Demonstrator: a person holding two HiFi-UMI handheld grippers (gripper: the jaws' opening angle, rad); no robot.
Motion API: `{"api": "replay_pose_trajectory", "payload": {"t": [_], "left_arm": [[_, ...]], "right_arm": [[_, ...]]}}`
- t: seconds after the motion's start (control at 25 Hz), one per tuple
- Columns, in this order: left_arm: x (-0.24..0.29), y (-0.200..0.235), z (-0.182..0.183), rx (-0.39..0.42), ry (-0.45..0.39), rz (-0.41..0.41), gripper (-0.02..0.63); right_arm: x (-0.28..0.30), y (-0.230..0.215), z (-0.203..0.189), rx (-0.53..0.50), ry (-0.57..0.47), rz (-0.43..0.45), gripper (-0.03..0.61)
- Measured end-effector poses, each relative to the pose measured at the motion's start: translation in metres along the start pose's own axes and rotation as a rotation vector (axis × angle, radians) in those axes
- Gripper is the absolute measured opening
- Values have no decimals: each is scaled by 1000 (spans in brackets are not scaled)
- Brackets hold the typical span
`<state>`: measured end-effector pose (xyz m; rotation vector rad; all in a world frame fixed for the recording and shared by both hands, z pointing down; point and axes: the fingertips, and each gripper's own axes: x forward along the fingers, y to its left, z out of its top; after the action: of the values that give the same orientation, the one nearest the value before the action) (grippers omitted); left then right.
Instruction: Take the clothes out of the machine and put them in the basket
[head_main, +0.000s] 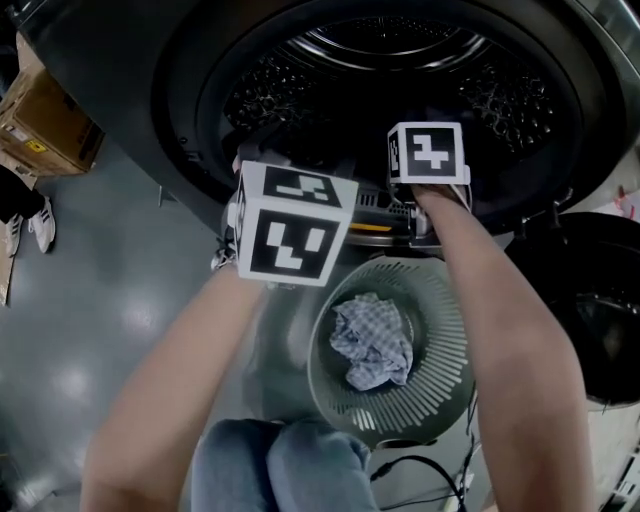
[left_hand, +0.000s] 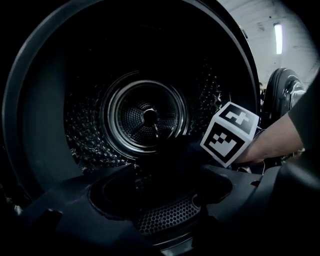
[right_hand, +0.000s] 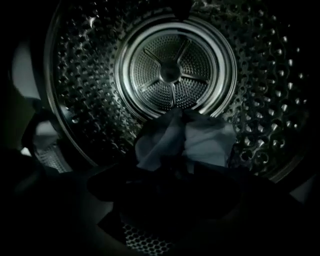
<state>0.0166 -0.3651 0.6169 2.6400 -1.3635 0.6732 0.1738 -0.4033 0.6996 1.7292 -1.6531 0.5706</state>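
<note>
The machine's round opening (head_main: 200, 120) fills the top of the head view, and both grippers reach into it. My left gripper (left_hand: 160, 200) is at the door rim, its jaws apart with only the rim's mesh filter showing between them. My right gripper (right_hand: 165, 200) stands deeper, jaws apart and dark. Just ahead of it a pale crumpled cloth (right_hand: 195, 140) lies on the bottom of the perforated drum (right_hand: 85, 100); I see no contact. The right gripper's marker cube (left_hand: 230, 132) shows in the left gripper view. Below the door stands a grey slatted basket (head_main: 445, 300) holding a checked cloth (head_main: 372, 340).
The machine's open door (head_main: 600, 300) hangs at the right, close to the basket. A cardboard box (head_main: 45, 125) sits on the grey floor at the left. The person's knees (head_main: 280, 465) are just in front of the basket, and a cable (head_main: 420, 470) lies beside them.
</note>
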Motion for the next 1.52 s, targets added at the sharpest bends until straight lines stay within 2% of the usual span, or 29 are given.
{"api": "replay_pose_trajectory", "payload": {"t": [0.12,0.16,0.2,0.24,0.32,0.36,0.48,0.64,0.88,1.52], "left_arm": [[6,-3,-2,7,-5,-5,351],[7,-4,-2,4,-7,-6,350],[7,-4,-2,1,-8,-8,351],[7,-5,-2,-3,-11,-11,351],[4,-4,1,-12,-19,-23,351],[1,-4,2,-18,-20,-27,350],[-8,-3,0,-33,6,-25,350],[-29,-1,-4,-47,53,-15,350],[-64,-8,-3,-79,118,-19,337],[-138,-33,56,-125,218,-45,299]], "right_arm": [[14,-4,-11,-87,100,-43,399],[16,-7,-12,-163,127,-75,306],[16,-9,-14,-252,141,-103,119],[13,-11,-14,-324,140,-123,47],[2,-13,-13,-352,98,-126,37],[-4,-10,-13,-316,73,-101,35],[-21,11,-16,-167,-10,45,35],[-61,9,-3,-180,-128,16,35],[-116,15,0,-182,-181,49,34],[-237,4,-15,-98,-75,143,34]]}}
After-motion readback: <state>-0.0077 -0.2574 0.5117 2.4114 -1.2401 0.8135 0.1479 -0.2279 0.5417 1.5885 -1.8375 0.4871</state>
